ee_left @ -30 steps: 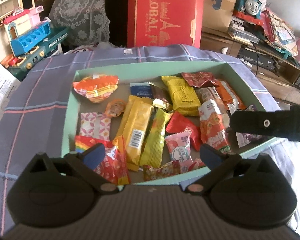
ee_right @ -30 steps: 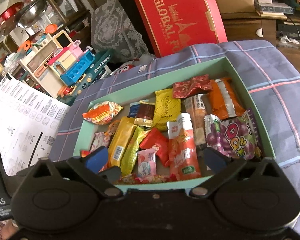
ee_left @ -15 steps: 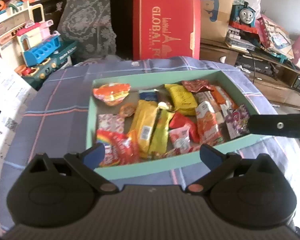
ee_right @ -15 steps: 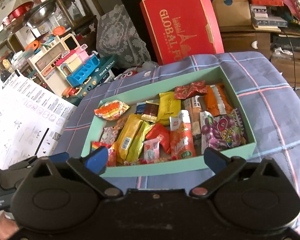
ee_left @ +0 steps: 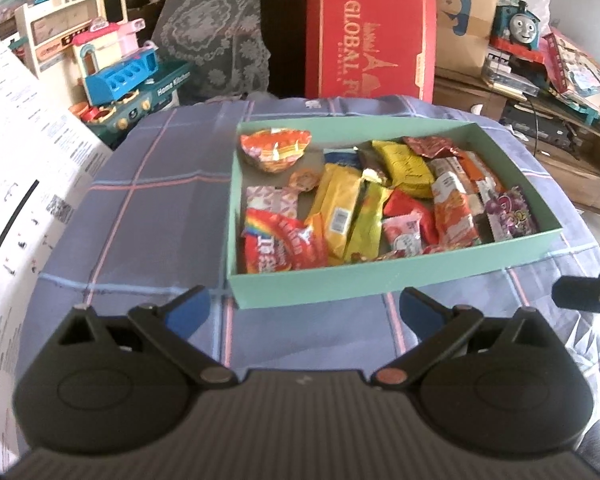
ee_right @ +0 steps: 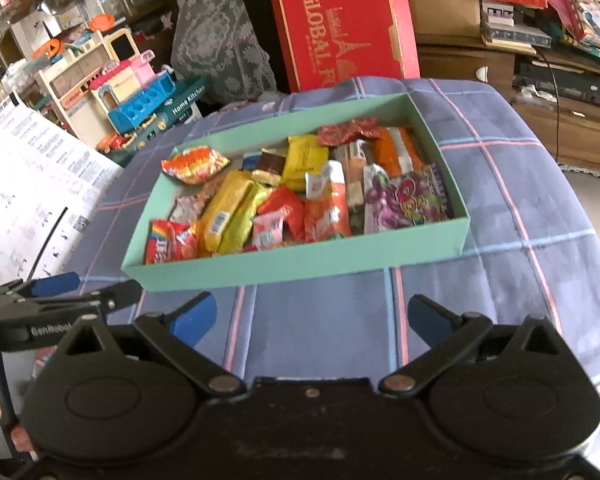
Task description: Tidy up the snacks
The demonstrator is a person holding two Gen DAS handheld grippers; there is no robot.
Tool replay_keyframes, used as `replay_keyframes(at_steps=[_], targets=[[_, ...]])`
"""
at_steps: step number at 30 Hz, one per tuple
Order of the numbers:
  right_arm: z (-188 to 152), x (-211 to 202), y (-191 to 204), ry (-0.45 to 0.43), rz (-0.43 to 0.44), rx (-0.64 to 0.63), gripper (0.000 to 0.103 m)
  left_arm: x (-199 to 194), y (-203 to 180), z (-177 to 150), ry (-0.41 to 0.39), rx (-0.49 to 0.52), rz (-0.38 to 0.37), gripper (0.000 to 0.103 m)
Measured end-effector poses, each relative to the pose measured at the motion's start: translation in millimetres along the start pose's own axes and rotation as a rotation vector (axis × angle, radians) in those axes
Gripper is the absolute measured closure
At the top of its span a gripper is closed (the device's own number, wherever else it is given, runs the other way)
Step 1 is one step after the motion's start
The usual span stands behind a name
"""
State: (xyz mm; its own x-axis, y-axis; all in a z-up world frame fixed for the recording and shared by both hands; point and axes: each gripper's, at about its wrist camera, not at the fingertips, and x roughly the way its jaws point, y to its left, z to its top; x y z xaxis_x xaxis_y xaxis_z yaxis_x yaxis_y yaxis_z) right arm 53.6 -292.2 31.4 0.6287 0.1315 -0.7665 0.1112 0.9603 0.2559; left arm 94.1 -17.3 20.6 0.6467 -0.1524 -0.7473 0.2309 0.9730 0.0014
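A mint green box [ee_left: 380, 278] [ee_right: 300, 258] sits on a blue plaid cloth and holds several snack packets: a rainbow red pack [ee_left: 278, 242], yellow bars [ee_left: 340, 208], a purple grape pack [ee_right: 406, 200], an orange bag [ee_left: 276, 148]. My left gripper [ee_left: 304, 308] is open and empty, in front of the box's near wall. My right gripper [ee_right: 310, 318] is open and empty, also in front of the box. The left gripper shows in the right wrist view [ee_right: 72, 292] at the left; part of the right gripper shows in the left wrist view [ee_left: 588, 298].
A red gift box [ee_left: 370, 40] [ee_right: 340, 28] stands behind the table. A toy kitchen [ee_left: 112, 68] is at back left, a toy train [ee_left: 518, 28] and clutter on a shelf at back right. Printed paper sheets [ee_left: 16, 152] lie at the left edge.
Both grippers have pulled back from above the box toward me; the box now lies farther ahead with bare cloth between. Both stayed open and empty.
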Motion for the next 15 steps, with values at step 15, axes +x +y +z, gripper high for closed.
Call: replay_keyframes(at_steps=[15], targets=[[-15,18,-3,0.054,-0.046,-0.008,0.000,23,11,-20,0.060,-0.020,0.058,0.000]])
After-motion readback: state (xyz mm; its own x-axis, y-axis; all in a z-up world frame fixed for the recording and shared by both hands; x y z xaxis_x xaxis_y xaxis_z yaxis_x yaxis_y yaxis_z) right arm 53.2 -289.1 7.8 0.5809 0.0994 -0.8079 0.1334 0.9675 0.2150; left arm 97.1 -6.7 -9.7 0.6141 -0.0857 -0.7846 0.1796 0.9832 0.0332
